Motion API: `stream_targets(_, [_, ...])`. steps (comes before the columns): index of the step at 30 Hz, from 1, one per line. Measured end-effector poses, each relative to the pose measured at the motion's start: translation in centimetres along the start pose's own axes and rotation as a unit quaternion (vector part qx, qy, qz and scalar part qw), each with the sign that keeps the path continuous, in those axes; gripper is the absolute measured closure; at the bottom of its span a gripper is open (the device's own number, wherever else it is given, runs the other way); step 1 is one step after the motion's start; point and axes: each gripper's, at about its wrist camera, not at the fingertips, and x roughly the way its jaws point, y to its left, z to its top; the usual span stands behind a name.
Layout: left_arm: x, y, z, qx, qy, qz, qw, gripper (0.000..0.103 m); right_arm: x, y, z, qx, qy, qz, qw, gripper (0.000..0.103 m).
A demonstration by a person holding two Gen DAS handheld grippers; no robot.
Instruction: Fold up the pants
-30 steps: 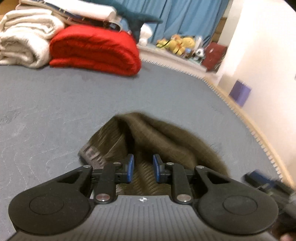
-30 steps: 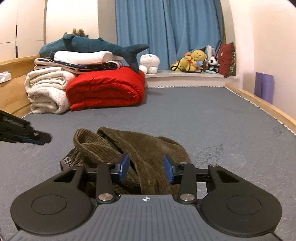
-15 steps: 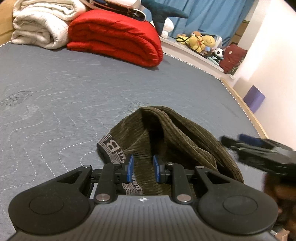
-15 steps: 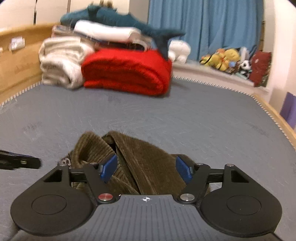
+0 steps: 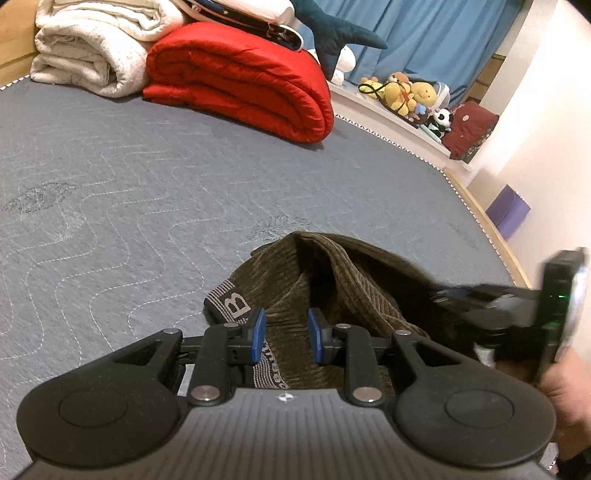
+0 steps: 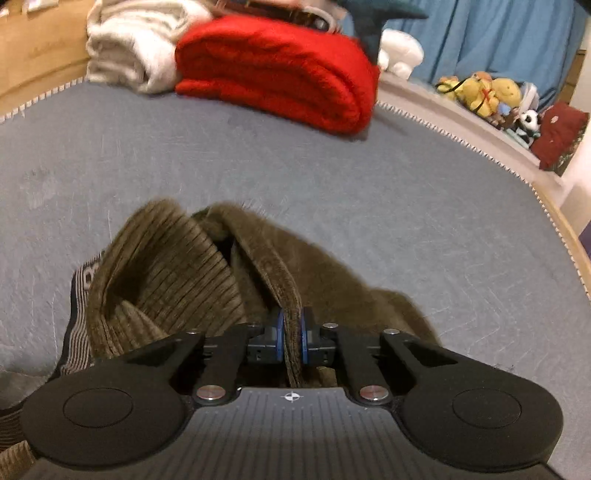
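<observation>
Olive-brown corduroy pants (image 5: pixel 332 280) lie crumpled in a heap on the grey quilted mattress (image 5: pixel 110 177), with a striped waistband bearing a letter "B" (image 5: pixel 232 302) at the left. My left gripper (image 5: pixel 285 334) is open just above the waistband, with a gap between its blue pads. My right gripper (image 6: pixel 291 338) is shut on a thick fold of the pants (image 6: pixel 288 280). The right gripper also shows in the left wrist view (image 5: pixel 517 306), blurred, at the right edge of the heap.
A red folded duvet (image 5: pixel 240 77), white rolled blankets (image 5: pixel 88 48) and a plush shark (image 5: pixel 332 33) sit at the far end. Stuffed toys (image 5: pixel 410 92) line a ledge by blue curtains. The mattress's right edge (image 5: pixel 491 236) borders a wooden frame.
My right gripper has come down onto the heap and closed on a fold of the pants. My left gripper has stayed open over the waistband and moved a little lower.
</observation>
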Motion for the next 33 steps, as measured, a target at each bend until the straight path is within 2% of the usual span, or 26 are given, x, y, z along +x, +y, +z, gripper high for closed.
stream_targets(2, [0.0,0.0,-0.2,0.003,-0.001,0.003,1.0000,0.075,-1.9,-1.3,-0.1,0.002,-0.030,-0.023,0.999,0.096])
stream_targets(6, [0.0,0.1,-0.5,0.003,0.001,0.006,1.0000,0.075,-6.6,-6.3,-2.0,0.067,-0.072,-0.059,0.993,0.097])
stream_targets(10, [-0.1,0.0,-0.6,0.006,0.002,0.004,1.0000,0.075,-10.7,-11.5,-6.7,0.143,-0.084,-0.140,0.976,0.098])
stream_targets(12, [-0.1,-0.1,-0.6,0.006,0.003,0.002,1.0000,0.075,-11.9,-14.2,-10.2,0.199,-0.064,-0.189,0.959,0.099])
stream_targets(15, [-0.1,0.0,-0.5,0.005,0.006,-0.001,1.0000,0.075,-12.2,-17.6,-16.0,0.279,-0.004,-0.228,0.933,0.099])
stream_targets(16, [0.0,0.0,-0.4,0.006,0.006,-0.002,1.0000,0.075,-11.9,-18.5,-17.7,0.294,0.022,-0.229,0.928,0.098])
stream_targets(18, [0.2,0.0,-0.4,0.007,0.007,0.000,0.9999,0.075,-11.6,-20.3,-20.8,0.345,0.058,-0.204,0.914,0.098])
stream_targets(20, [0.4,-0.1,-0.4,0.006,0.010,0.001,0.9999,0.074,-12.2,-21.6,-22.2,0.390,0.047,-0.182,0.901,0.094])
stream_targets(21, [0.5,-0.2,-0.4,0.005,0.011,0.001,0.9999,0.072,-12.6,-21.8,-22.0,0.386,0.032,-0.183,0.904,0.094])
stream_targets(23, [0.6,-0.3,-0.5,0.005,0.012,0.003,0.9999,0.069,-13.5,-21.6,-21.0,0.352,-0.005,-0.186,0.917,0.074])
stream_targets(24, [0.7,-0.4,-0.6,0.008,0.012,0.004,0.9999,0.069,-14.0,-21.4,-20.7,0.331,-0.030,-0.179,0.926,0.057])
stream_targets(25, [0.8,-0.5,-0.6,0.010,0.012,0.006,0.9999,0.069,-14.0,-20.9,-20.1,0.308,-0.046,-0.159,0.937,0.050])
stream_targets(28, [1.4,-0.7,-0.8,0.014,0.017,0.015,0.9996,0.067,-12.5,-17.9,-18.0,0.220,-0.063,-0.054,0.972,0.049])
stream_targets(30, [1.7,-0.6,-0.8,0.014,0.020,0.020,0.9995,0.066,-10.7,-14.3,-17.1,0.115,-0.051,-0.002,0.992,0.049])
stream_targets(31, [1.9,-0.5,-0.8,0.014,0.021,0.024,0.9994,0.066,-9.8,-12.6,-16.9,0.061,-0.047,0.015,0.997,0.049])
stream_targets(33, [2.0,-0.4,-0.9,0.014,0.023,0.027,0.9993,0.066,-8.3,-9.7,-16.9,-0.020,-0.028,0.054,0.998,0.049])
